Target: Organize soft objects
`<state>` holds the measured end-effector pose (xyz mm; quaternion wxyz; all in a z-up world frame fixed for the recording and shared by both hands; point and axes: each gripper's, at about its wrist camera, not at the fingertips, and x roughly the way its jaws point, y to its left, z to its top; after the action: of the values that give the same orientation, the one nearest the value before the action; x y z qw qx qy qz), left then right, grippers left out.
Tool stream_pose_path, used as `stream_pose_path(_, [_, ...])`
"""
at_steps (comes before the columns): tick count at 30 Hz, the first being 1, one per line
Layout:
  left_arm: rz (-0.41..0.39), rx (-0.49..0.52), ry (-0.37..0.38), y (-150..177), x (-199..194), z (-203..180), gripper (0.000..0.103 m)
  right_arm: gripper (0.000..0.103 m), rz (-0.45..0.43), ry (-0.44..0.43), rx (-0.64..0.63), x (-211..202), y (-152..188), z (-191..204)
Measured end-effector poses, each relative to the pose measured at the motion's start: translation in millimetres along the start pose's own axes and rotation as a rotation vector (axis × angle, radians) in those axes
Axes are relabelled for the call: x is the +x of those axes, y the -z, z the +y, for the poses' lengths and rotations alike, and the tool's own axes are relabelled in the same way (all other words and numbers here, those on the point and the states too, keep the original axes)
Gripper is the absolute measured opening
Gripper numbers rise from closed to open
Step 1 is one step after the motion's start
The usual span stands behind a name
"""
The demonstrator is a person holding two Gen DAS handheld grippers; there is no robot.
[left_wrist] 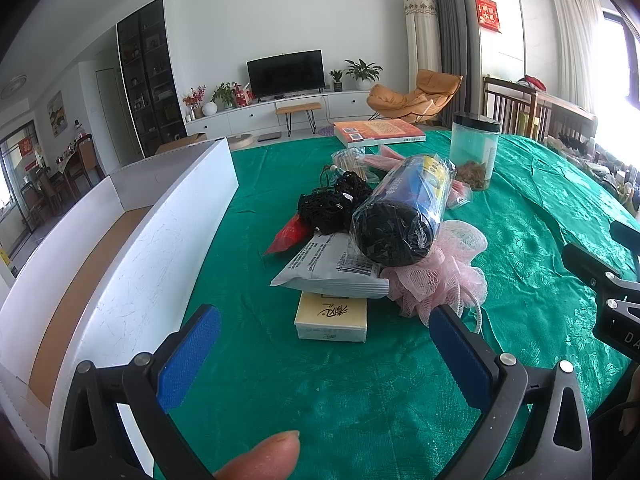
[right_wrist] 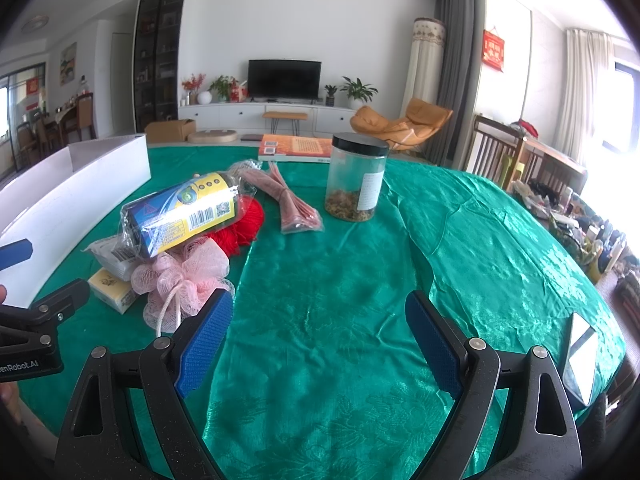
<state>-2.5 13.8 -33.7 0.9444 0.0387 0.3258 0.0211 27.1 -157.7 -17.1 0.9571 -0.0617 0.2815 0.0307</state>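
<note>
Both wrist views face forward, low over the table (left_wrist: 520, 216) — sharing its pile.

Pink loofah (right_wrist: 188, 280) beside (spread) fingers (right_wrist: 208, 336)

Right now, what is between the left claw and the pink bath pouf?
Only bare green tablecloth, as the left wrist view shows. The open left claw hangs short of the pink bath pouf; a yellow box sits just left of that path.

both the left gripper (left_wrist: 325, 330) and right gripper (right_wrist: 319, 318) gape wide, empty.
</note>
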Motion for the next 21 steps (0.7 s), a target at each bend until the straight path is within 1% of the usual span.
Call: stream_pose_path(21, [0.003, -0.001, -0.001, 1.6, 0.8, 0.7, 0.103, 0.090, 0.000, -0.001, -0.001, -0.3, 0.2, 0.5])
